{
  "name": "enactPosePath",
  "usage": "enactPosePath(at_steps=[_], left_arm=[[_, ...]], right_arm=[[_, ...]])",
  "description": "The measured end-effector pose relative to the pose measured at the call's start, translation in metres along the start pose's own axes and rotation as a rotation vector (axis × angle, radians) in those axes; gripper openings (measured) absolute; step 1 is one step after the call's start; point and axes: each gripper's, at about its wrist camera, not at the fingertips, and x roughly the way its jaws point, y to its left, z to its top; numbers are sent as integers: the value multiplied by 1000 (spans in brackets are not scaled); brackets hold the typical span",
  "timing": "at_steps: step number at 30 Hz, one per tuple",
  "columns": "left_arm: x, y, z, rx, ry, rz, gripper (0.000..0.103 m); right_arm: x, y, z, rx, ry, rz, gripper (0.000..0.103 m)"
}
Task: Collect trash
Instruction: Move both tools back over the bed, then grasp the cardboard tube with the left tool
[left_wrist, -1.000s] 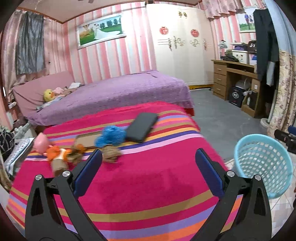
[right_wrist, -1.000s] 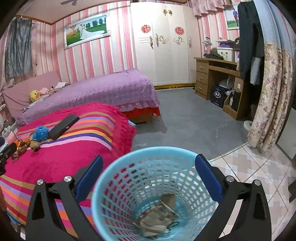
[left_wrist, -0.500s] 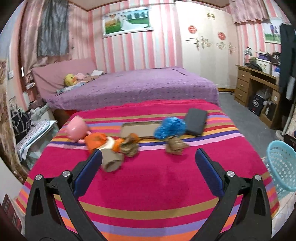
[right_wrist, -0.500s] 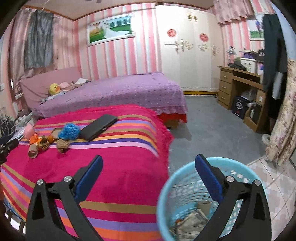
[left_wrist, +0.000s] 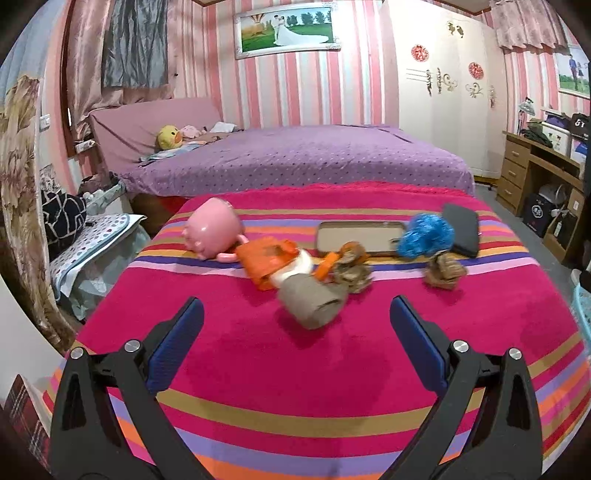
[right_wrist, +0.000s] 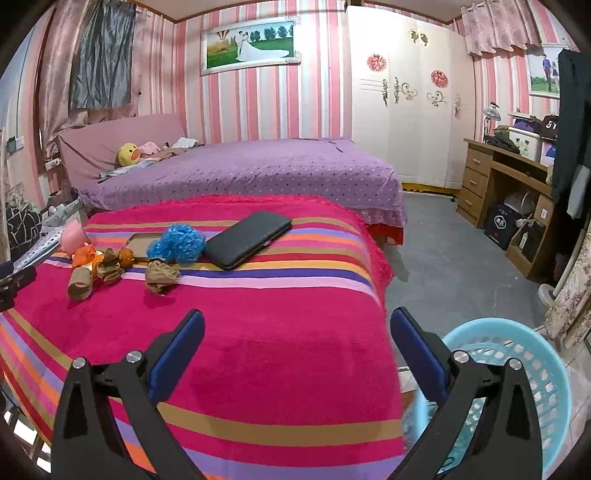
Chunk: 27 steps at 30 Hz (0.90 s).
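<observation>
Trash lies in a row across the striped pink blanket: a brown cardboard tube, an orange wrapper, a crumpled brown wad, a second brown wad and a blue crumpled bag. My left gripper hovers open just short of the tube, nothing between its fingers. In the right wrist view the same tube, wad and blue bag sit further off to the left. My right gripper is open and empty over the blanket's near right part, beside the light blue basket.
A pink piggy bank, a flat brown tray and a black case also lie on the blanket. A purple bed stands behind. A wooden desk lines the right wall, with grey floor between.
Both grippers swung left, away from the basket and toward the blanket. The left one drew nearer to the tube and wrapper. The basket slid to the right edge of both views.
</observation>
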Motion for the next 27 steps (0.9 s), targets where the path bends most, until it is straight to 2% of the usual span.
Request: enactPosePath(at_steps=[8, 22, 24, 27], left_arm=[[36, 22, -6, -30, 89, 4, 97], [84, 1, -4, -15, 162, 14, 97], [91, 1, -6, -16, 182, 15, 95], [101, 4, -8, -33, 222, -6, 81]], right_arm=[[23, 24, -1, -26, 35, -5, 98], [60, 48, 5, -54, 93, -25, 98], [63, 50, 4, -54, 105, -23, 98], [67, 53, 4, -51, 118, -15, 98]])
